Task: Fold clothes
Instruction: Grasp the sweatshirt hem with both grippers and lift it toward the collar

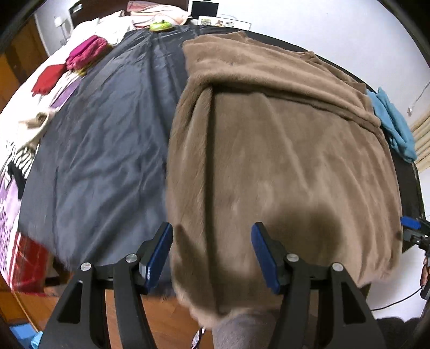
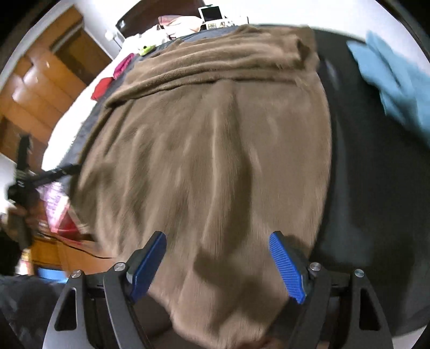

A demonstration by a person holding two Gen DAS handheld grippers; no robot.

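A brown fleece garment (image 1: 290, 150) lies spread on a dark sheet (image 1: 107, 150) over the bed, its near hem hanging over the bed's front edge. A sleeve is folded across its upper part. My left gripper (image 1: 212, 255) hovers open above the garment's near left edge, nothing between its blue pads. In the right wrist view the same brown garment (image 2: 215, 161) fills the middle, and my right gripper (image 2: 217, 265) stands open over its near hem, holding nothing. The right gripper also shows at the far right of the left wrist view (image 1: 414, 231).
A blue cloth (image 1: 395, 126) lies at the bed's right side beyond the garment. Red and pink clothes (image 1: 80, 59) and a striped item (image 1: 24, 158) sit on the left. A green object (image 1: 161, 25) rests at the far end. Wooden floor lies below the bed edge.
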